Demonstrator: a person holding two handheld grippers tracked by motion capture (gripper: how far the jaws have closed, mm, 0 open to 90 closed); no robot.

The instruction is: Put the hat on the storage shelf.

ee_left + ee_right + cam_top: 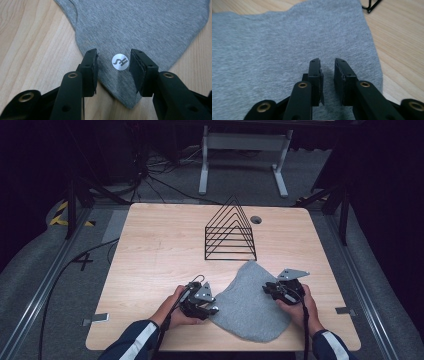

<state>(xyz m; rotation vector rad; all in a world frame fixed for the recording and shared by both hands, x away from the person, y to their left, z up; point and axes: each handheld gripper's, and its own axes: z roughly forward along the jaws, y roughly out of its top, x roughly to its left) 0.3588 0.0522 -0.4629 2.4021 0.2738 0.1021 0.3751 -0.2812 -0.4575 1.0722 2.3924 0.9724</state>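
High view: light wood table w/ grey knit cloth lying flat at near edge, centre-right. Black wire rack (triangular dividers) stands upright beyond the cloth, just past its far tip, nothing in its slots. Round cable hole in tabletop just right of rack top. Left gripper at cloth's left edge, held by left hand; right gripper at cloth's right edge, held by right hand. Dark sleeves w/ white stripe come in from bottom. White-legged stand on grey floor behind table.

Left gripper view: cloth comes to a pointed corner between the jaws. Small round white sticker on cloth w/ black mark, reads like "FS" turned over; can't be sure. Left gripper jaws wide apart, one each side of the corner just above the fabric, nothing clamped. Wood tabletop either side.

Right gripper view: right gripper jaws partly open, narrow gap, over grey cloth. Pads look to sit on or just above fabric; can't tell if touching. No fabric between them. Cloth edge runs down right side, bare wood beyond. Bit of black wire rack foot at top right corner.
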